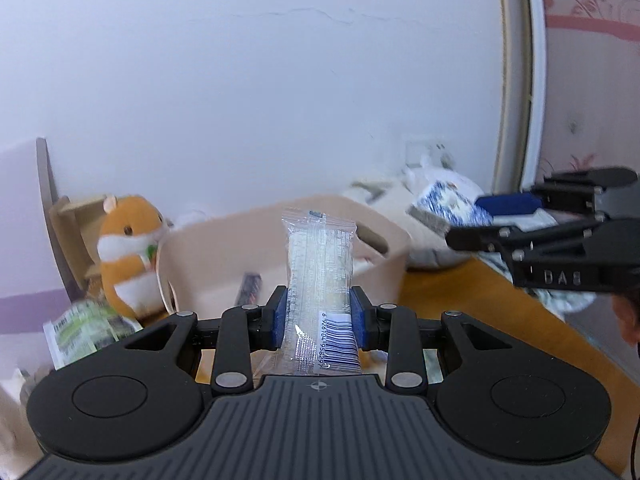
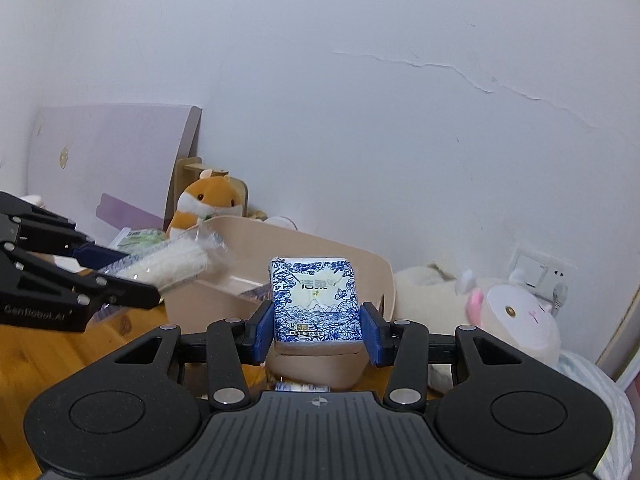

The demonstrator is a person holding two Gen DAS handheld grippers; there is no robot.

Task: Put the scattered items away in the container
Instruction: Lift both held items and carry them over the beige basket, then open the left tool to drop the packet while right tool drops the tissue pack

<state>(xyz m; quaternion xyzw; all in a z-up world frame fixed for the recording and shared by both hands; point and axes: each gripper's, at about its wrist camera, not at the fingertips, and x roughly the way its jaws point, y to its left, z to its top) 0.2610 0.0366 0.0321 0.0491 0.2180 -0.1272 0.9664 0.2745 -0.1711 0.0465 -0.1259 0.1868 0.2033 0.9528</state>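
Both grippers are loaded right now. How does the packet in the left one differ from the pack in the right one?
The clear snack packet in the left gripper is long, narrow and see-through, with a barcode; the tissue pack in the right gripper is squat, opaque, and printed blue and white. The snack packet sticks out far past the fingers; the tissue pack only slightly. Both are clamped between blue pads, held near the beige bin.

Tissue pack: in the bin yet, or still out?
Out. The tissue pack is clamped between the right gripper pads, held in front of the beige bin, not inside it.
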